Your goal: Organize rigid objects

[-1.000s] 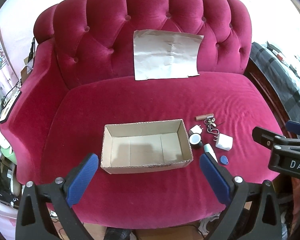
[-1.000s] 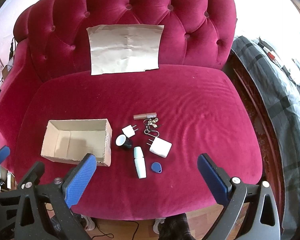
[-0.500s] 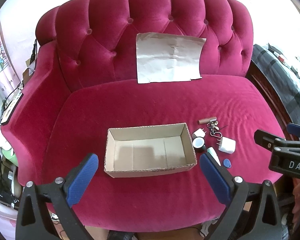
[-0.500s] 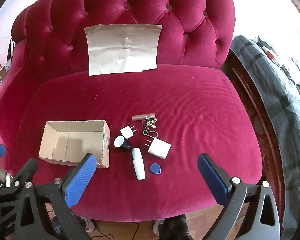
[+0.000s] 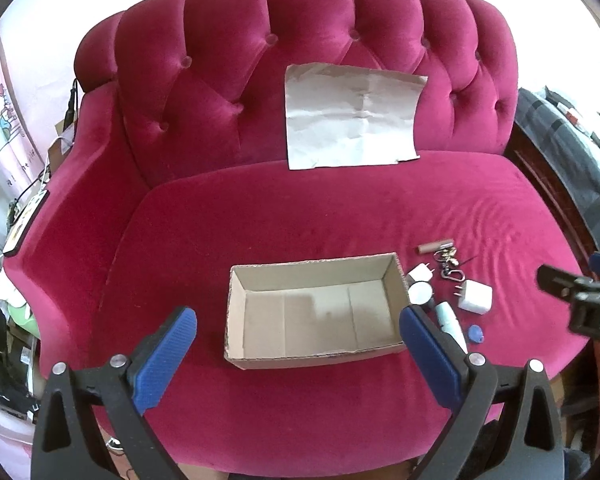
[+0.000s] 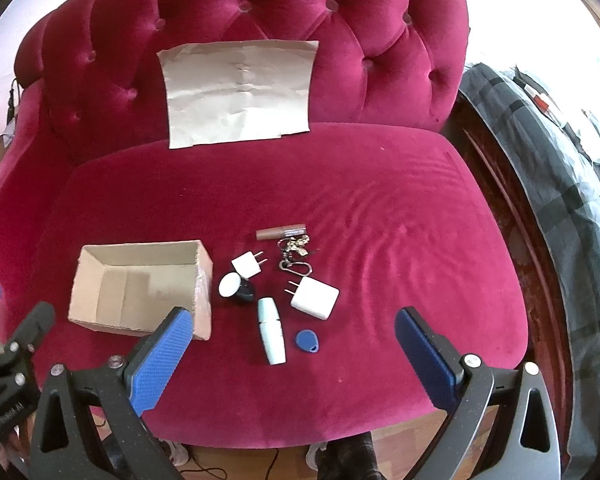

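Box (image 5: 316, 312) empty. All items (image 6: 284, 280) on sofa (image 6: 380, 220) beside it. Nothing sorted yet. Left gripper (image 5: 296, 354), right gripper (image 6: 292, 354): fingers spread, holding nothing.

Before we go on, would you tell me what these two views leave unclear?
- White tube: left wrist view, its near end sits behind that claw's blue pad.
- Cardboard box: right wrist view, near corner behind the blue pad.
- Key bunch: too small to count keys.
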`<state>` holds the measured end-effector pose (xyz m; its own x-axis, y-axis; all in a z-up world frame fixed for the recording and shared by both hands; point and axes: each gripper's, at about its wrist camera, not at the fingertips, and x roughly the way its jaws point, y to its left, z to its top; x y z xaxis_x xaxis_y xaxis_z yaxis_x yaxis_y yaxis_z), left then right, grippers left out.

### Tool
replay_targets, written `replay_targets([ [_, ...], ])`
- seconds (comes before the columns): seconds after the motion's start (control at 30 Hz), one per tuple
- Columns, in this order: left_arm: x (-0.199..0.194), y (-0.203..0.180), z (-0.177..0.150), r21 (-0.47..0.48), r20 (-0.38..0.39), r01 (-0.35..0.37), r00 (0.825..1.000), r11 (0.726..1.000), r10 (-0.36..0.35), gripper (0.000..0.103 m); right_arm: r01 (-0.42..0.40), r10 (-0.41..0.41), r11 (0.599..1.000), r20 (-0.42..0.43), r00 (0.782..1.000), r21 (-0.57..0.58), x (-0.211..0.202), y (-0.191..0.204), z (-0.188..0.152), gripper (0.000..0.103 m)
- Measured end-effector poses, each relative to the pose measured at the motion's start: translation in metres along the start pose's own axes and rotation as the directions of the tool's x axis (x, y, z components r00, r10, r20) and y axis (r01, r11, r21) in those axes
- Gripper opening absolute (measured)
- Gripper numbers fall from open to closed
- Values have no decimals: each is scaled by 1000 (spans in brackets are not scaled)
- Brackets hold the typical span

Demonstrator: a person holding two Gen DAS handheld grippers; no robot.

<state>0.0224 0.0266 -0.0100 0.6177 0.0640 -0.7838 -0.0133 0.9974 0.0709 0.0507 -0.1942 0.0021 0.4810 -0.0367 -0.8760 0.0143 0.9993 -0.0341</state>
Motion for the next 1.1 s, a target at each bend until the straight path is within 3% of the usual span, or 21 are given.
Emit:
replay_targets([
  [0.37,57,33,-2,10,-77,-50,996,999,51,103,35,-33,999,-29,999,40,45,-23,16,103],
  [0.63,101,54,-13,1,-134,-92,987,996,92,103,48,-43,997,-93,995,60,95,-33,11,103],
  [0.87,134,71,-27,-4,-164,-126,979,992,124,103,54,-47,996,-91,995,69,130,-36,9,103],
  [1.1,169,81,-38,-41,-219,-118,970,992,106,103,51,-42,996,-110,993,75,153,-36,5,103],
])
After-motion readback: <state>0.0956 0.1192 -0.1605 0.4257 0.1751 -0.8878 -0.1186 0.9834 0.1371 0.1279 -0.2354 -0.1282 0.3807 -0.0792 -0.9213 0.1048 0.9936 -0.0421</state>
